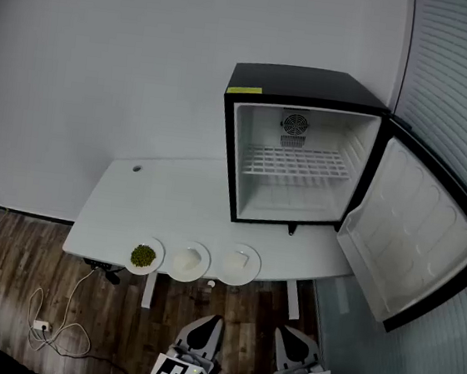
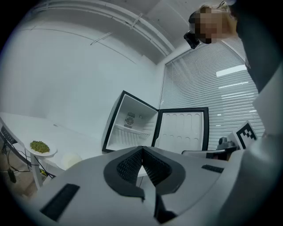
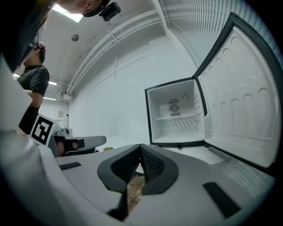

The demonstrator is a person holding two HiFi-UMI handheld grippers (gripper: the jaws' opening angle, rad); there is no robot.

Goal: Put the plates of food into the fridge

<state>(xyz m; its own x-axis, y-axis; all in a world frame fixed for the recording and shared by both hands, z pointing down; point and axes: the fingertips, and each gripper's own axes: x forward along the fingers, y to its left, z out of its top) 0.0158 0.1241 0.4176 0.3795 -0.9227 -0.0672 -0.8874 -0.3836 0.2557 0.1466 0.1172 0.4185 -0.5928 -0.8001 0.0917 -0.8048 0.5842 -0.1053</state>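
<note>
Fingers (image 2: 128,165) of the left gripper (image 2: 142,149) are clenched: the dark ribbed pads meet at the tips and nothing is between them. Fingers (image 3: 152,167) of the right gripper (image 3: 140,148) are clenched in the same way and also hold nothing. Both grippers point level, side by side, in front of the white surface (image 1: 173,204) and well apart from it.

Three round white plates stand in one row along the front edge of the surface, each just beside the next. The left plate (image 1: 143,256) carries a small heap of green food. The middle plate (image 1: 189,261) and the right plate (image 1: 239,264) carry pale, whitish food that I cannot tell more exactly. Being round, the plates have no long axis of their own; the row runs from left to right along the edge, and all three lie flat with the food upward.

Behind them, on the right part of the surface, stands the fridge (image 1: 312,86), black outside and white inside. Its opening faces the person and its door (image 1: 416,236) is swung wide to the right. Inside, one wire shelf (image 1: 295,161) crosses the middle
</note>
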